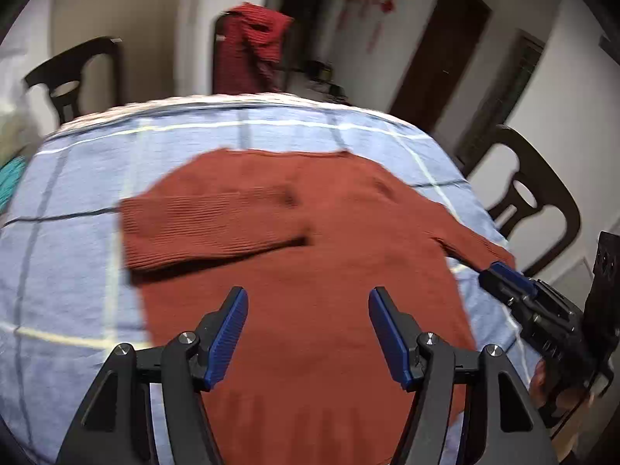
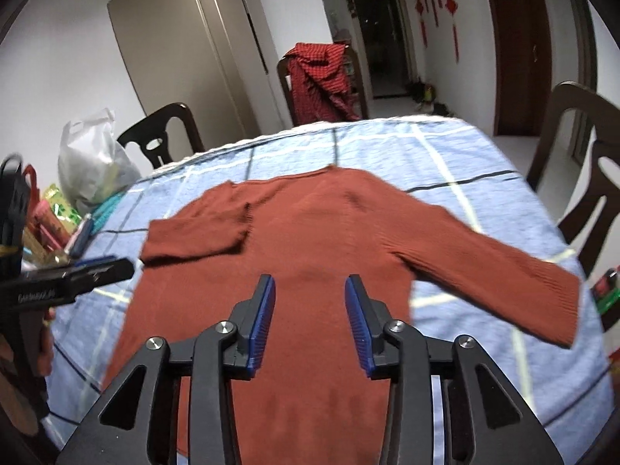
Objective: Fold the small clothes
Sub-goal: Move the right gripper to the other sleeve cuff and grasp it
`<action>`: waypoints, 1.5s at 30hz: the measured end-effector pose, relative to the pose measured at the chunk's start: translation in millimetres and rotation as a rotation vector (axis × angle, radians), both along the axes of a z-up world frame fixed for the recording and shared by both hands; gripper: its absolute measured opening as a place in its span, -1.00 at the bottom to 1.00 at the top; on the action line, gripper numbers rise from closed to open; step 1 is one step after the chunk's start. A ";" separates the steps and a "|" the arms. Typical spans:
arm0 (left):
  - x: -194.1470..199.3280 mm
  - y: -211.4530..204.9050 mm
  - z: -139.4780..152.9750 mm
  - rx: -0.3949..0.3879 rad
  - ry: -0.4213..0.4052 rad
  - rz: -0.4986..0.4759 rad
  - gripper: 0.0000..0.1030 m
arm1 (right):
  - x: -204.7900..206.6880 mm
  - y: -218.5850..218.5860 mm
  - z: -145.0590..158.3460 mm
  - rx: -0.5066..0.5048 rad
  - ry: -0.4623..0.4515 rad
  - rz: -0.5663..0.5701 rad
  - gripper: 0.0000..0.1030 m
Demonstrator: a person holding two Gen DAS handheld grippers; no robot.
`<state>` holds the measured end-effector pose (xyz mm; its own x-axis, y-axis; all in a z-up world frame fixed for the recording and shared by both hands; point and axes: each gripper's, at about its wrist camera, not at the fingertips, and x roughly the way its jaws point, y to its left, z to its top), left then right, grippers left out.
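Note:
A rust-brown knit sweater [image 1: 310, 232] lies flat on the blue checked tablecloth [image 1: 77, 271]. One sleeve [image 1: 209, 224] is folded across the chest; in the right wrist view this sleeve [image 2: 197, 236] is at the left. The other sleeve [image 2: 503, 283] stretches out to the right over the cloth. My left gripper [image 1: 308, 294] hovers open above the sweater's lower body [image 2: 310, 232] with nothing between its blue pads. My right gripper [image 2: 310, 281] is also open over the body and holds nothing. Each gripper shows at the edge of the other's view: the right [image 1: 500, 271], the left [image 2: 112, 265].
Dark wooden chairs [image 2: 581, 147] [image 2: 159, 131] ring the table. A red checked garment [image 2: 317, 77] hangs over the far chair. A white plastic bag [image 2: 93, 159], coloured packets [image 2: 54, 217] and a teal item [image 2: 108, 209] crowd the table's left edge.

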<state>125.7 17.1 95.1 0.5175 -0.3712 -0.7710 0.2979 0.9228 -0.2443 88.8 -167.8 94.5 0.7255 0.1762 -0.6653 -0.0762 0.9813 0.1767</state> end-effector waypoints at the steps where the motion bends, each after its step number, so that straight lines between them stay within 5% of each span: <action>1: 2.4 -11.3 -1.4 -0.007 0.003 -0.018 0.31 | -2.1 -3.8 -0.4 -0.019 -0.001 -0.007 -0.24; 11: 15.6 -96.6 -17.5 -0.032 0.047 -0.160 0.31 | -20.3 -80.7 -18.8 -0.058 0.016 -0.216 -0.08; 22: 44.7 -144.7 -35.4 -0.058 0.087 -0.225 0.31 | -21.8 -163.7 -39.3 -0.021 0.096 -0.442 -0.06; 34: 60.3 -161.6 -51.9 -0.040 0.128 -0.257 0.31 | -9.7 -188.7 -58.7 -0.060 0.167 -0.545 -0.05; 45: 63.8 -163.1 -61.6 -0.039 0.142 -0.258 0.31 | 1.4 -177.1 -62.6 -0.158 0.168 -0.529 -0.05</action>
<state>189.5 -146.0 33.5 0.2902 -0.5078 -0.8111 0.4821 0.8098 -0.3344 90.1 -344.9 31.8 0.5702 -0.2928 -0.7676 0.4488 0.8936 -0.0074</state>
